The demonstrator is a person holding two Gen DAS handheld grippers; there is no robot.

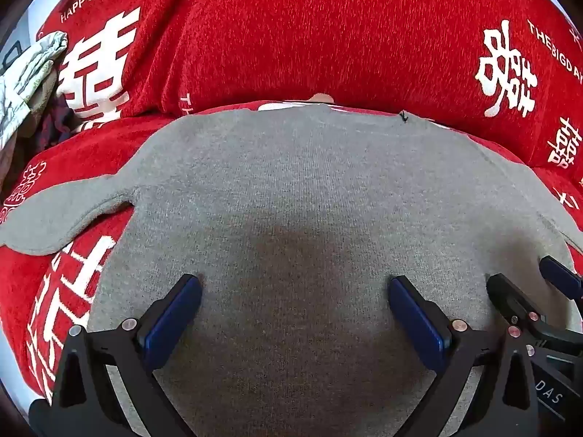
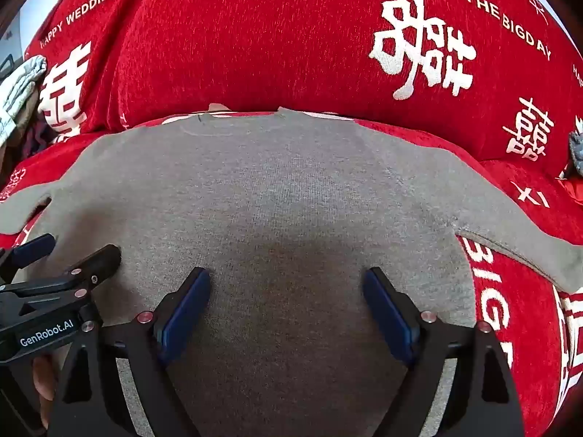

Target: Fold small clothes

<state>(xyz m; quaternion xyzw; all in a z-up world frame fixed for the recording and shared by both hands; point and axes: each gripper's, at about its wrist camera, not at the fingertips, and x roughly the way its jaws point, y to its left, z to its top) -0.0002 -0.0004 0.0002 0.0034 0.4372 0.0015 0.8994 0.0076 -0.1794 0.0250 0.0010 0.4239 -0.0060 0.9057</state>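
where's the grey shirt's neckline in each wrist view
Left wrist: the neckline sits at upper centre, at the far edge of the grey shirt.
Right wrist: the neckline sits at upper centre-left, at the shirt's far edge.
Shared landmark: the large white double-happiness character on the red sofa cover, to the right above the neckline.

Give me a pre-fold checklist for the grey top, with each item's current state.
1. Grey top lies flat on the red cover: ok.
2. Left sleeve spread out: ok.
3. Right sleeve spread out: ok.
4. Left gripper jaws open, nothing held: ok.
5. Right gripper jaws open, nothing held: ok.
6. Hem straight: cannot tell, hidden below both views.
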